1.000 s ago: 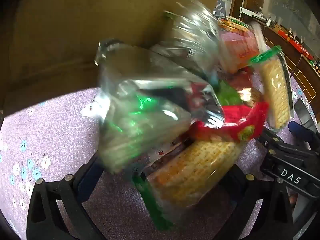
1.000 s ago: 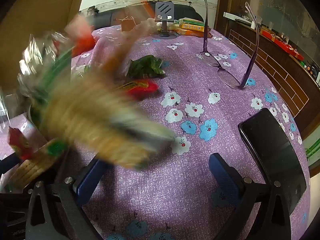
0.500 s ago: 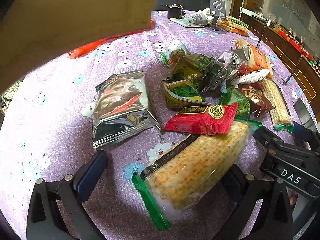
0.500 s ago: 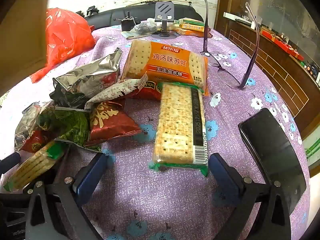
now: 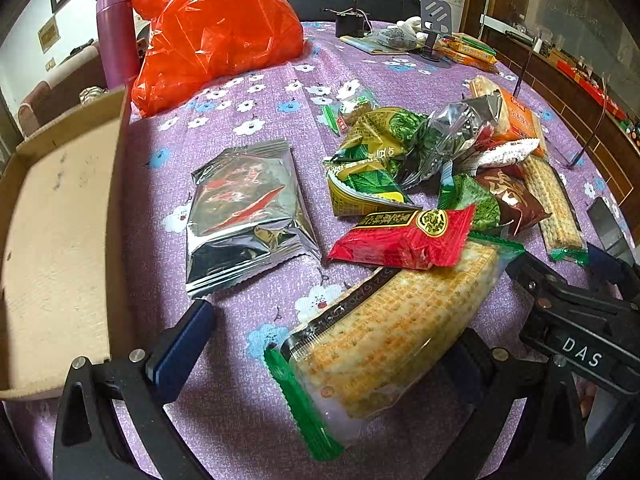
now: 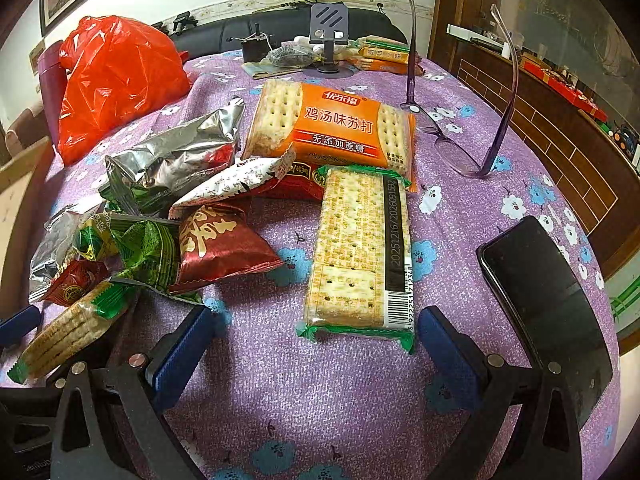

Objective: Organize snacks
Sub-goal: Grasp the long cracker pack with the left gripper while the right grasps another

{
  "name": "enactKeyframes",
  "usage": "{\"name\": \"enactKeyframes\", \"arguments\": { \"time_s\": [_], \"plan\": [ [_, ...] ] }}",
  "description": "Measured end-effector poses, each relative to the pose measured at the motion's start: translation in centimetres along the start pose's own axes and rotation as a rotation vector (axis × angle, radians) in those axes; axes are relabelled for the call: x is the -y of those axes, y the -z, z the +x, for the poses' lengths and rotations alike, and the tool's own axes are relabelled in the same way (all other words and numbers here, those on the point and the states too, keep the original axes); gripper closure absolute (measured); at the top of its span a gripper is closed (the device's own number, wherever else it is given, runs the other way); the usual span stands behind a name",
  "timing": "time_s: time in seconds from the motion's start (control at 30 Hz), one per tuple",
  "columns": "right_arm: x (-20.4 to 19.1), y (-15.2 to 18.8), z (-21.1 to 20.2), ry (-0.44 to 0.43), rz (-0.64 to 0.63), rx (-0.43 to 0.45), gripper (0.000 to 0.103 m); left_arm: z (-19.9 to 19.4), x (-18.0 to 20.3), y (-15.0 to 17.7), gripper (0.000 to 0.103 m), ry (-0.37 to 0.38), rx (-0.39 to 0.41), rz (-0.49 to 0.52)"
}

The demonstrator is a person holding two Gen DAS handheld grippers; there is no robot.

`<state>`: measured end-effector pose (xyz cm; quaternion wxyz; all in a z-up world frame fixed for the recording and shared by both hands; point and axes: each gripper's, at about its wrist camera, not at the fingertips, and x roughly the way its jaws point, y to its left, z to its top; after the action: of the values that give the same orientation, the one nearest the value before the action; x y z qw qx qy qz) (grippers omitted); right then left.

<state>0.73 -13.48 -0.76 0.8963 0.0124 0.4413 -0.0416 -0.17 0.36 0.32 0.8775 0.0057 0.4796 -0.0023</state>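
Observation:
Several snack packs lie in a heap on the purple flowered tablecloth [image 5: 248, 92]. In the left wrist view a silver foil pack [image 5: 248, 212] lies apart on the left, a red pack [image 5: 404, 236] rests on a clear cracker pack with green ends [image 5: 392, 340]. My left gripper [image 5: 332, 344] is open around the near end of that cracker pack. In the right wrist view an orange cracker pack [image 6: 336, 124], a long cracker pack [image 6: 360, 248] and a dark red pack [image 6: 220, 244] lie ahead. My right gripper [image 6: 312, 340] is open and empty, just short of the long cracker pack.
An open cardboard box [image 5: 60, 240] lies at the left. A red plastic bag [image 5: 212, 28] and a purple flask [image 5: 116, 32] stand behind it. Purple glasses [image 6: 460, 148] and a black phone [image 6: 548, 304] lie at the right. A phone stand [image 6: 328, 40] stands at the back.
The snacks tumbled out of the cardboard box a second ago and now lie still on the table. The box has moved away to the left. Both grippers have stayed put.

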Motion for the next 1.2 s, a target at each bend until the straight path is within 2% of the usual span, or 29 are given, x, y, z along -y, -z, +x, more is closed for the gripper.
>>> {"name": "enactKeyframes", "arguments": {
  "time_s": [0.8, 0.9, 0.97, 1.07, 1.17, 1.2],
  "plan": [
    [-0.1, 0.1, 0.1, 0.0, -0.004, -0.005, 0.001, -0.1, 0.2, 0.1, 0.0, 0.007, -0.004, 0.018],
    [0.1, 0.0, -0.1, -0.035, -0.038, -0.033, 0.001, -0.9, 0.1, 0.6, 0.0, 0.055, -0.056, 0.091],
    [0.2, 0.5, -0.4, -0.058, -0.059, -0.042, 0.001, -1.9, -0.5, 1.3, 0.0, 0.104, -0.057, 0.104],
    [0.6, 1.3, -1.8, -0.163, -0.054, -0.043, 0.001, -3.0, -1.8, 2.1, 0.0, 0.18, -0.061, 0.111],
    [1.8, 2.0, -3.3, -0.231, -0.008, 0.002, 0.001, -4.2, -2.8, 2.6, 0.002, 0.218, -0.037, 0.137],
    [2.2, 2.1, -3.8, -0.246, 0.006, 0.023, 0.001, -4.6, -2.9, 2.6, 0.006, 0.214, -0.02, 0.143]
  ]
}}
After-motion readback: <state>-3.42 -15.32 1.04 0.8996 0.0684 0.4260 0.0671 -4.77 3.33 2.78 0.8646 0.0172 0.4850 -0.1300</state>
